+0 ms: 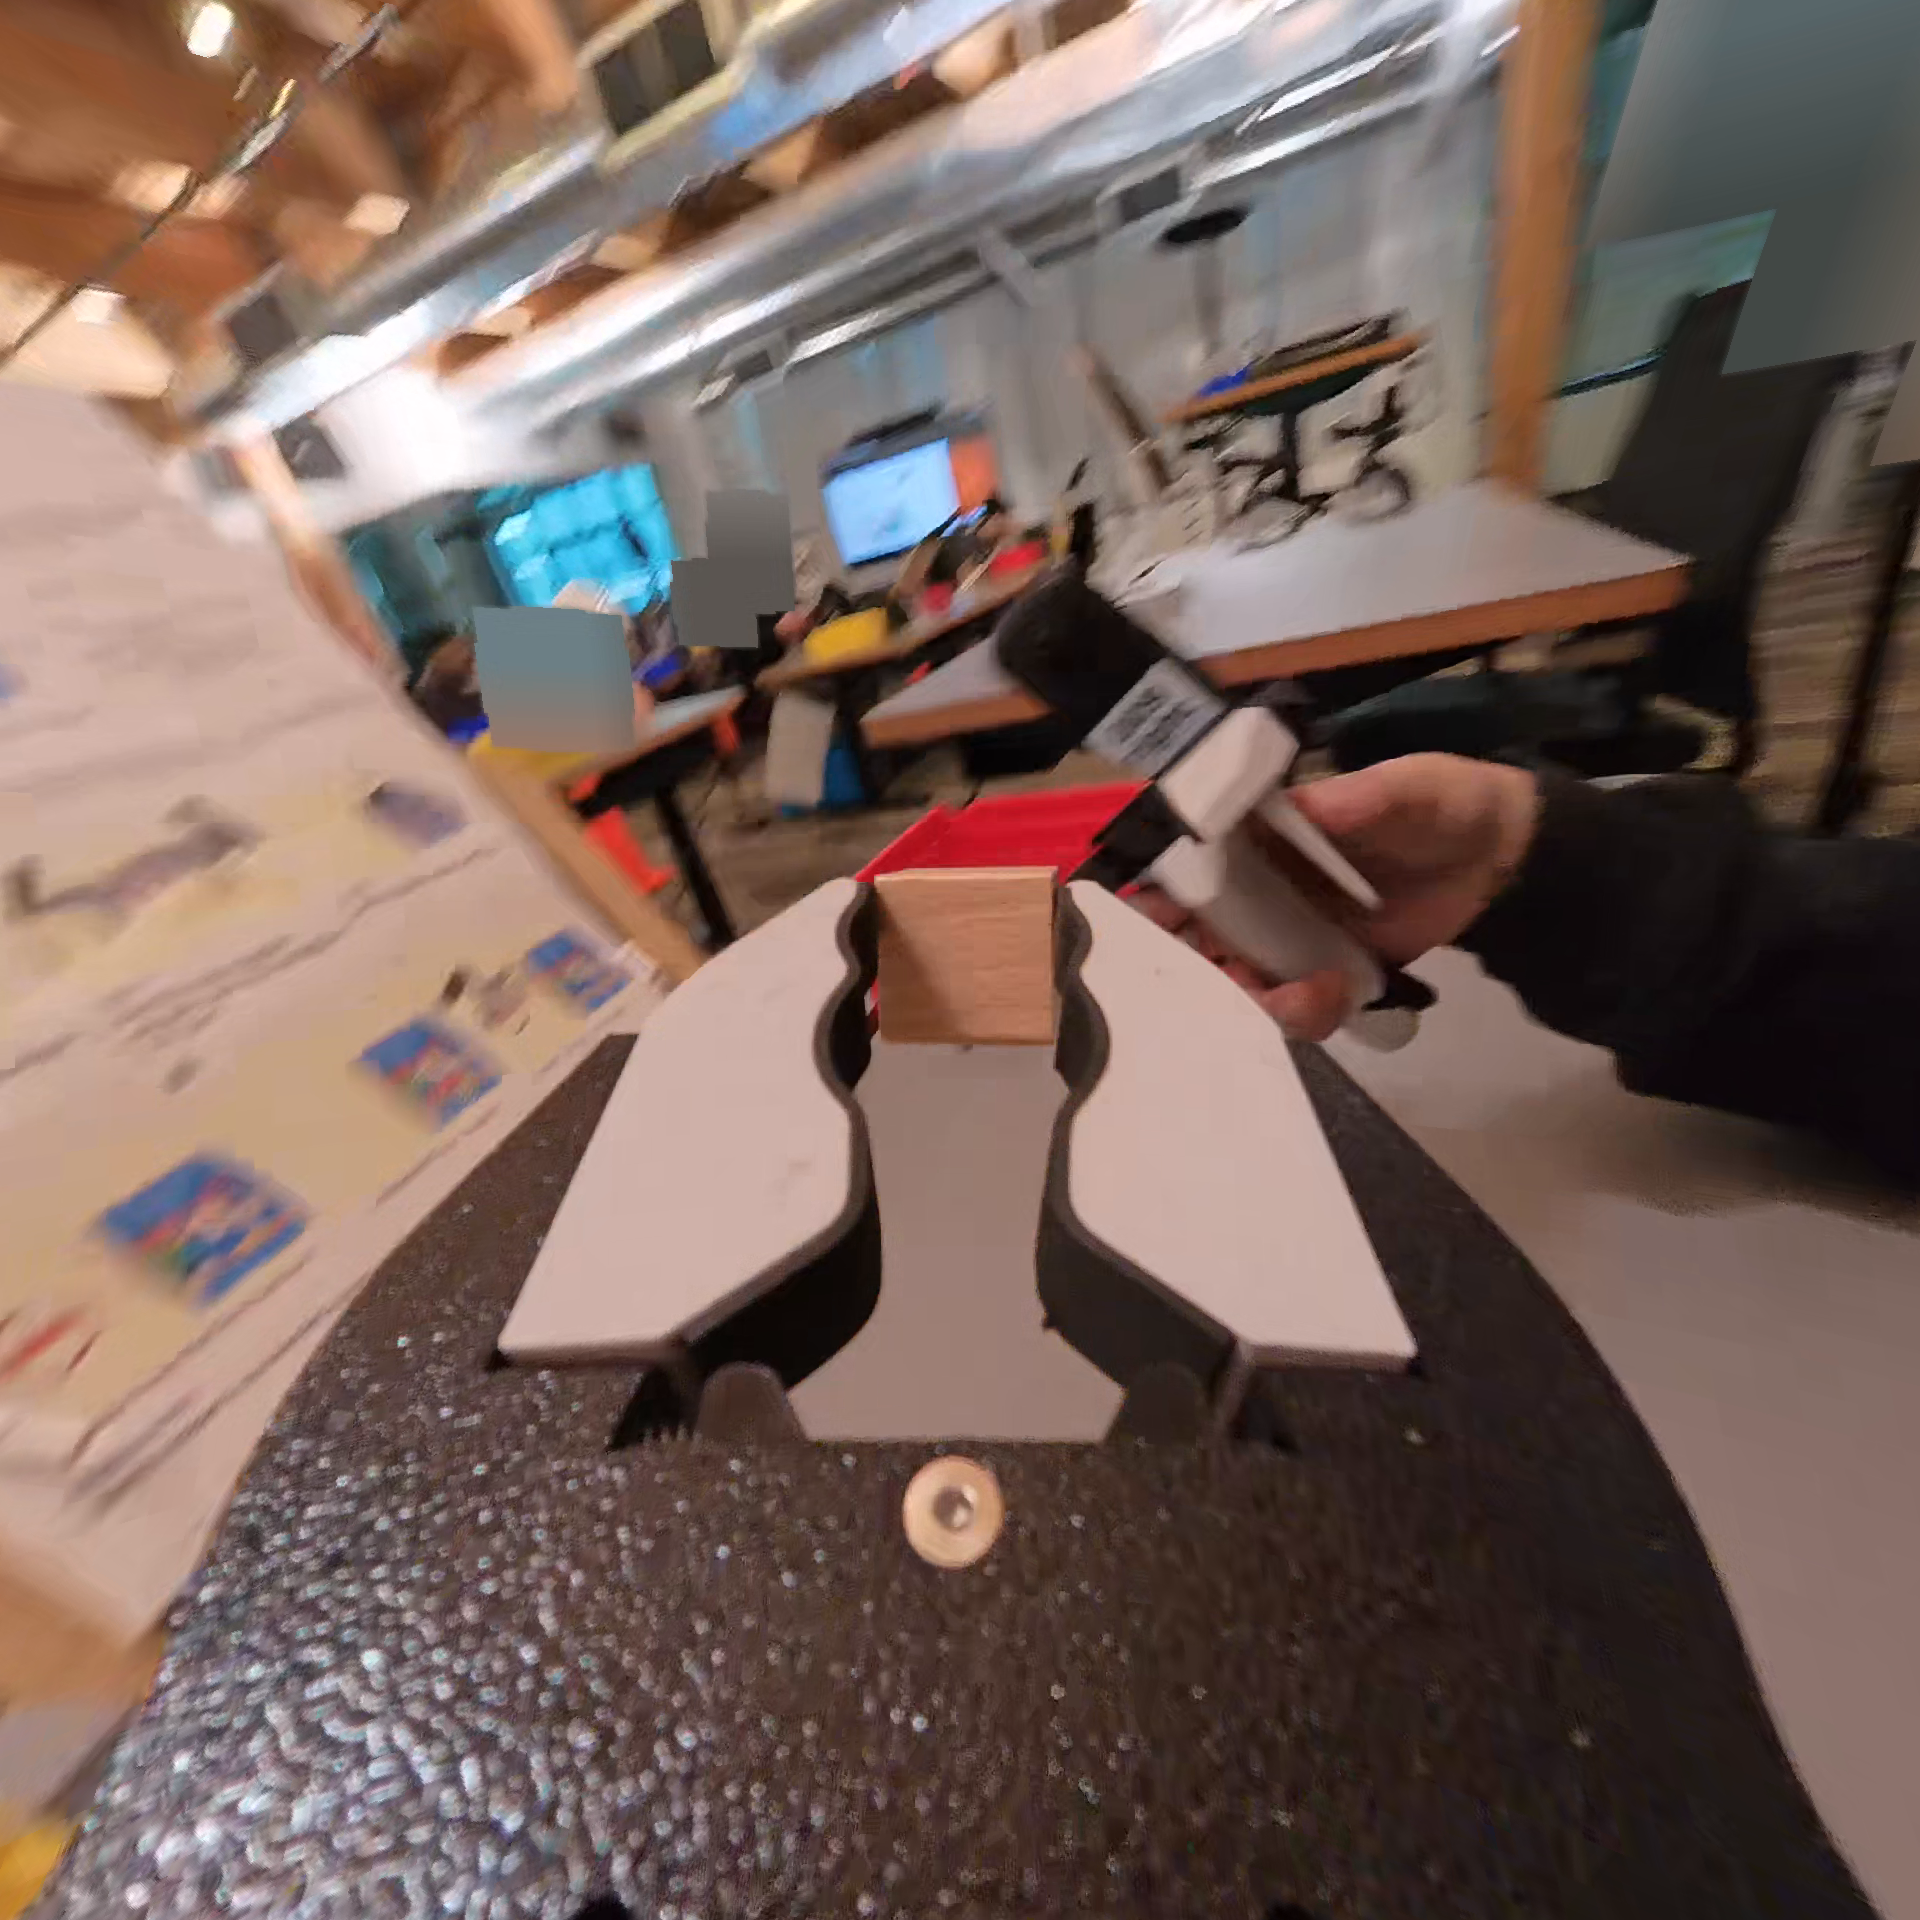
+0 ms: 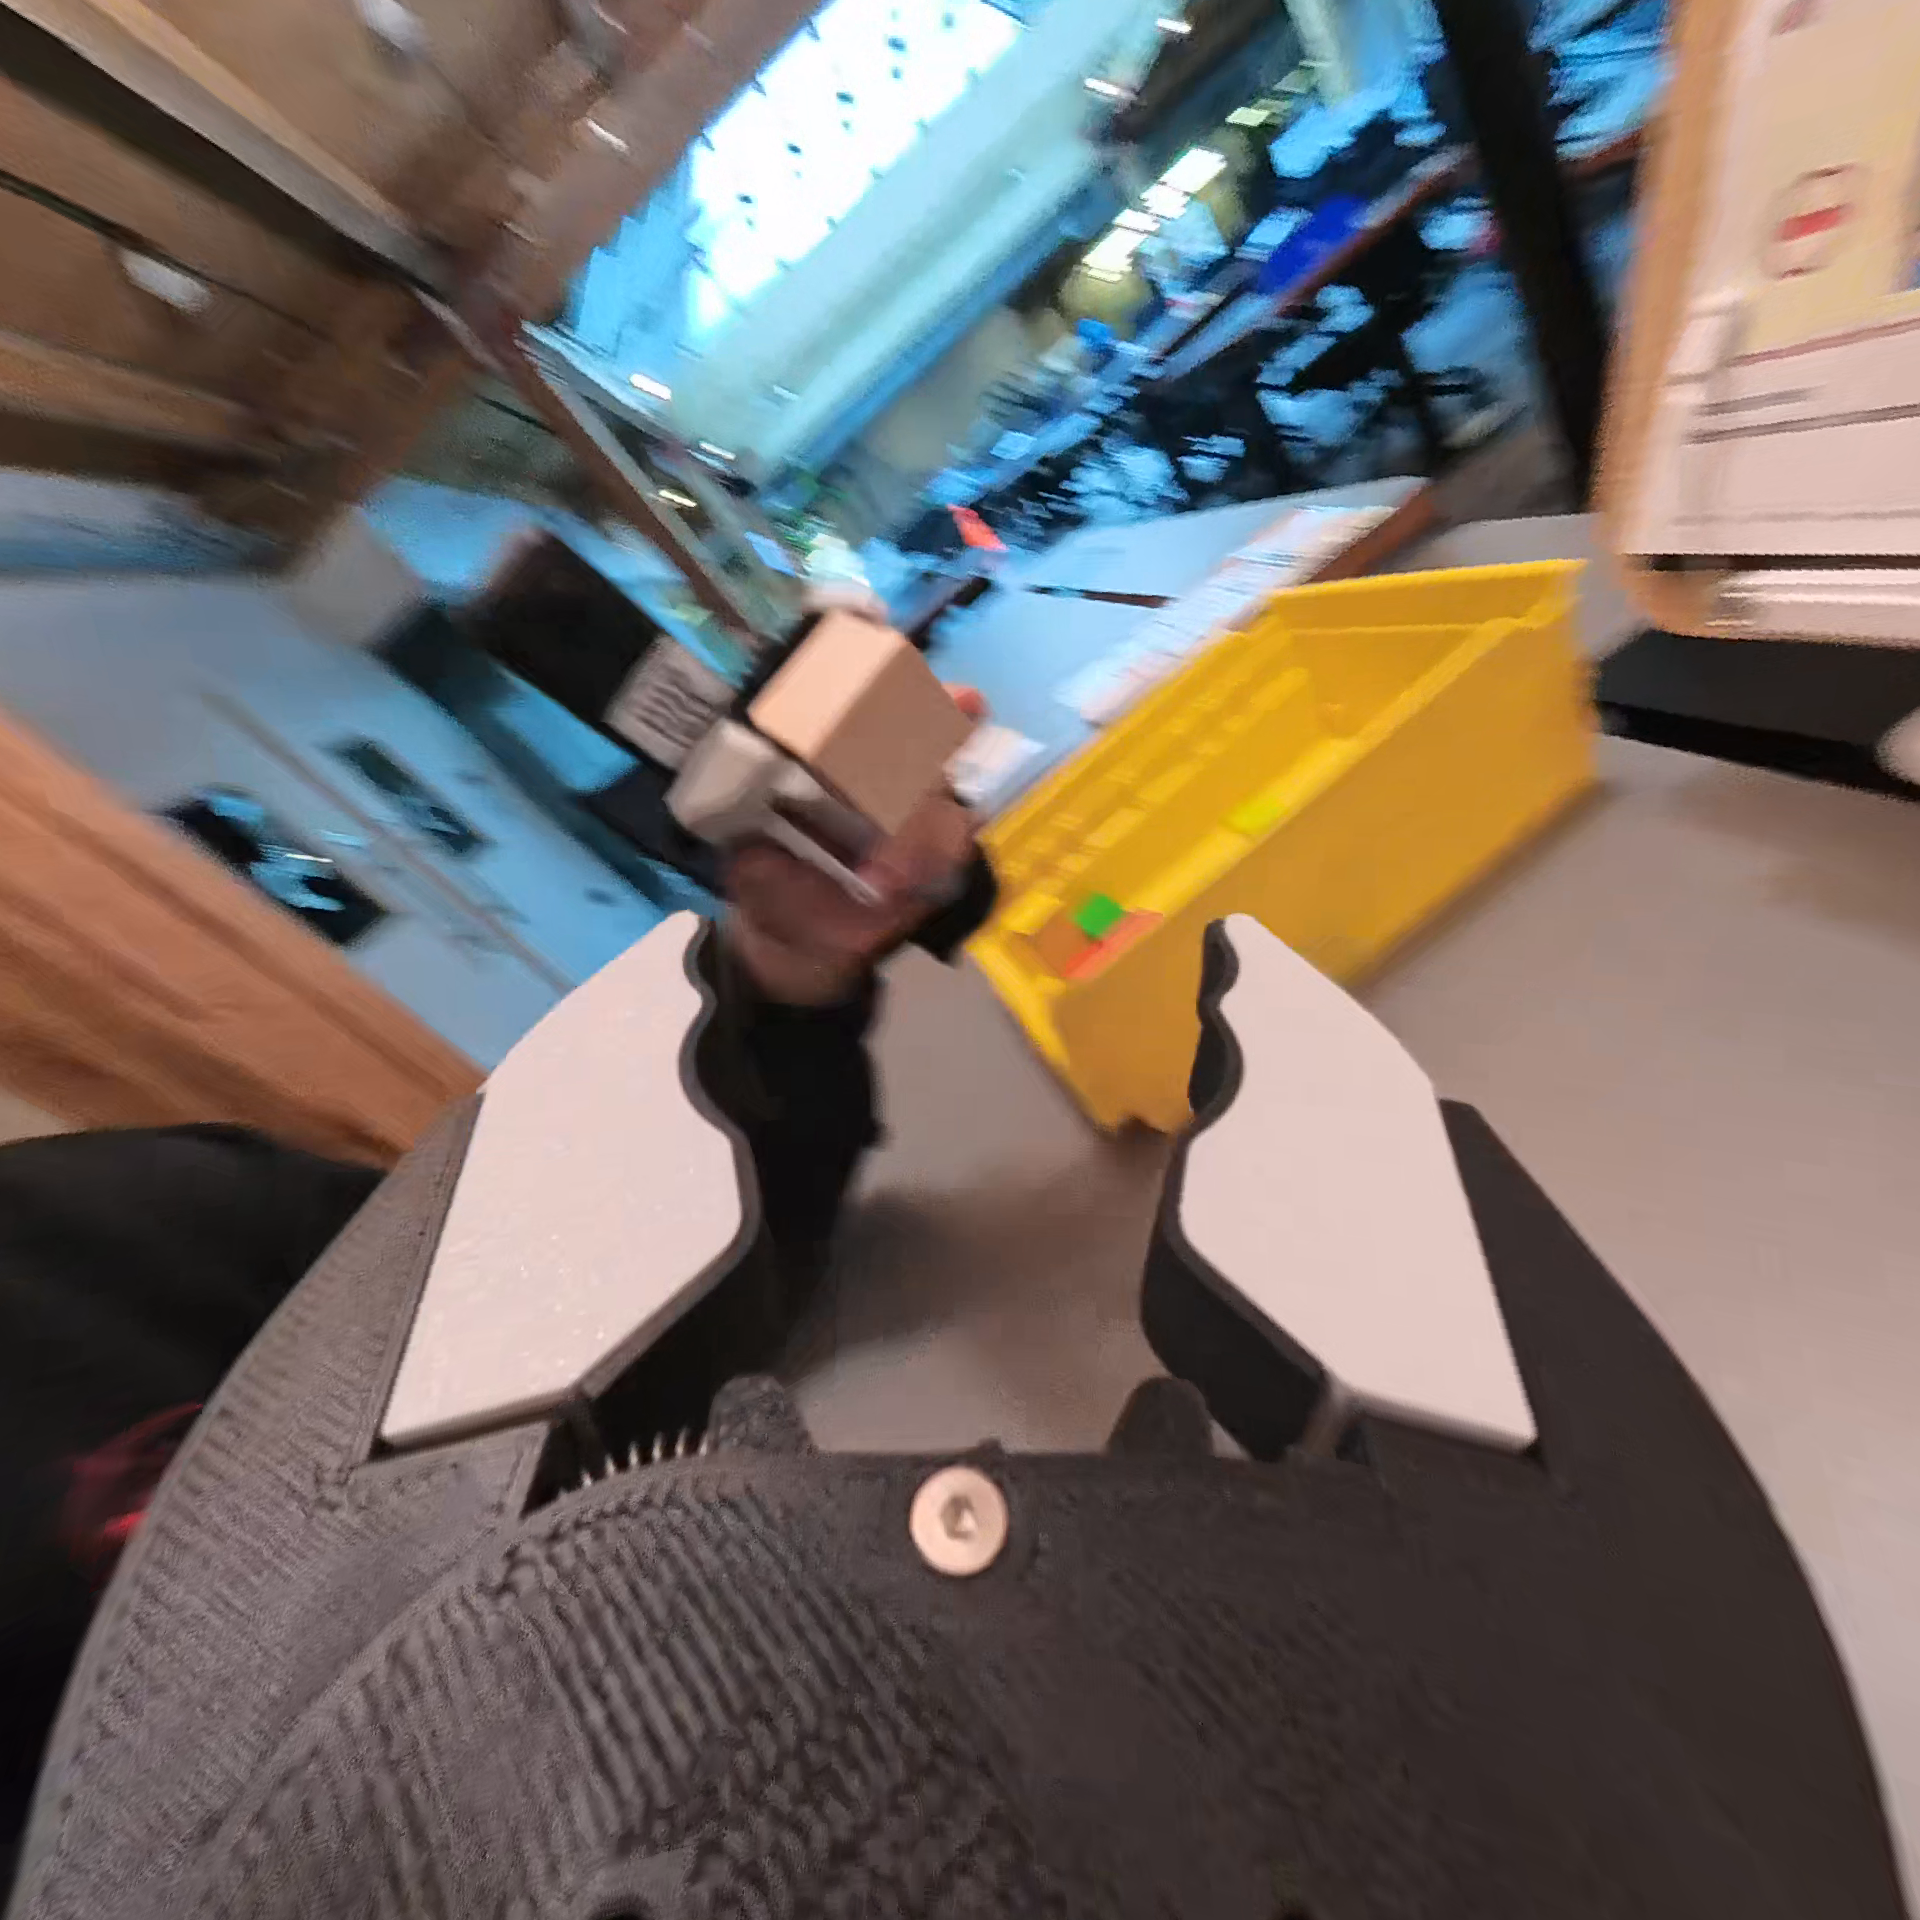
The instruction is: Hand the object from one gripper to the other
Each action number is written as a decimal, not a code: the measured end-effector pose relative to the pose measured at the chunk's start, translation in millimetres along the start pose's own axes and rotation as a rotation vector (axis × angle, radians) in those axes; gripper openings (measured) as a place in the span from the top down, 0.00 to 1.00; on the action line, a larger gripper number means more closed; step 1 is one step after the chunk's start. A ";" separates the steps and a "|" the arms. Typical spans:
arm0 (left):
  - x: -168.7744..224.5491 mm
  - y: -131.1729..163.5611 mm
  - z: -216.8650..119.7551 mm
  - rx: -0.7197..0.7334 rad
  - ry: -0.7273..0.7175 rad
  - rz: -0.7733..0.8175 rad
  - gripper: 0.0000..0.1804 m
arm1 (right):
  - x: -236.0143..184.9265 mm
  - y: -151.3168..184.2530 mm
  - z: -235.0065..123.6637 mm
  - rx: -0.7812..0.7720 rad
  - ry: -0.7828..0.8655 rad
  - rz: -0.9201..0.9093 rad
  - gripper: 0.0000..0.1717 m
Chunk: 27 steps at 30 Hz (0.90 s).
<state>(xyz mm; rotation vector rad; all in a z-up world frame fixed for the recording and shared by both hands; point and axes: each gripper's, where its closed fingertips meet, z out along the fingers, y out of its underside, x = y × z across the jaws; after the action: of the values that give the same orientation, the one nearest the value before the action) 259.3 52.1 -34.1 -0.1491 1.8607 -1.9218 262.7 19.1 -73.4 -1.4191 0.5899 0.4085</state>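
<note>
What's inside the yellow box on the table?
Inside the yellow bin, near its low front corner, sit small blocks: one green block, with orange and reddish blocks beside it. The bin's walls hide the rest.

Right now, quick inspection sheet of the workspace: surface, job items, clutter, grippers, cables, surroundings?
Surface: grey table, bare near the grippers.
Job's things: wooden cube, held off the table.
Clutter: yellow bin on the table with small coloured blocks inside; red bin behind the cube.
Grippers: left gripper closed on the cube, both pads against its sides; right gripper open and empty, facing the cube.
Cables: nothing seen.
Surroundings: blurred workshop with tables, screens and posters.
</note>
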 end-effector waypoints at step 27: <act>-34.4 27.2 -16.9 -0.288 -0.330 -0.128 0.84 | 124.4 -50.3 -282.7 0.128 1.191 -0.146 0.76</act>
<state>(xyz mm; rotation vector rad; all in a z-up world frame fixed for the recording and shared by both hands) 290.1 81.7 -53.7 -0.6497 1.9216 -1.5780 352.4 -276.7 -122.1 -1.4727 1.4098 -0.6581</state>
